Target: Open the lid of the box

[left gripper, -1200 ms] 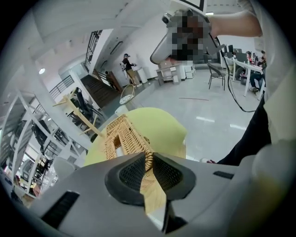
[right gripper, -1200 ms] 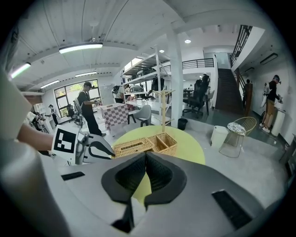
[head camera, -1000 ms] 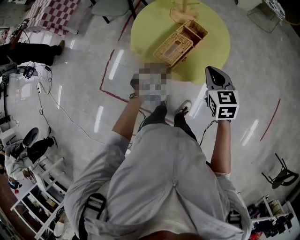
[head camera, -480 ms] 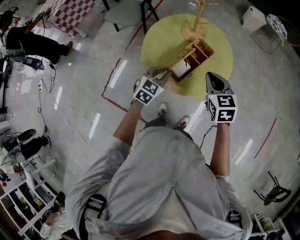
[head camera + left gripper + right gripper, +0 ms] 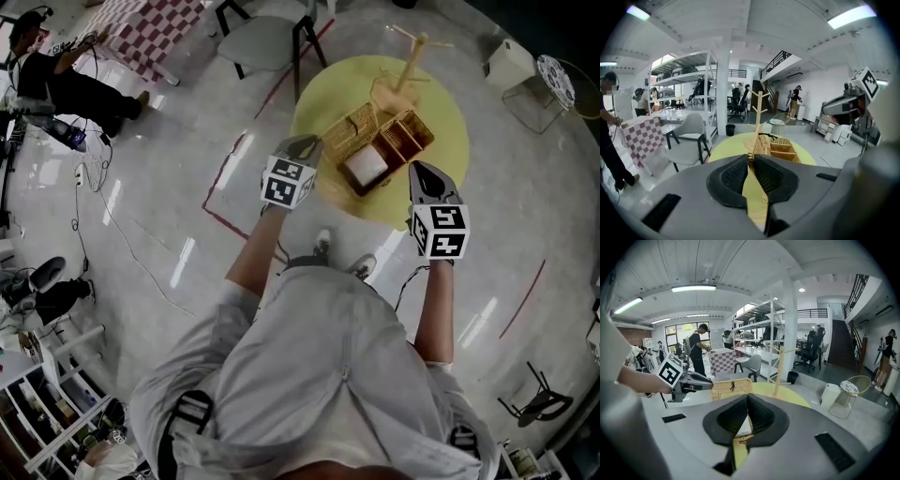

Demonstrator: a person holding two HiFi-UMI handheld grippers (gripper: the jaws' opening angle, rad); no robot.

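A wicker box [image 5: 405, 139] stands on the round yellow table [image 5: 441, 103]. Its lid [image 5: 349, 129] is raised on edge at the box's left side, and a white thing [image 5: 367, 166] shows inside. My left gripper [image 5: 307, 143] is at the lid's free edge and shut on it. In the left gripper view the lid [image 5: 758, 144] runs edge-on away from the left gripper [image 5: 751, 157], with the box [image 5: 783, 149] to its right. My right gripper [image 5: 424, 169] hangs shut and empty just right of the box. In the right gripper view the right gripper [image 5: 747, 397] faces the lid [image 5: 732, 388].
A wooden branched stand [image 5: 408, 58] rises on the table behind the box. A grey chair [image 5: 258, 42] and a table with a checked cloth [image 5: 150, 21] stand beyond on the left. A person [image 5: 56, 80] is at the far left. Red tape lines [image 5: 225, 178] cross the floor.
The lid has swung up from lying over the box to standing open, with my left gripper on its edge. The white thing inside now shows. My right gripper has hardly moved.
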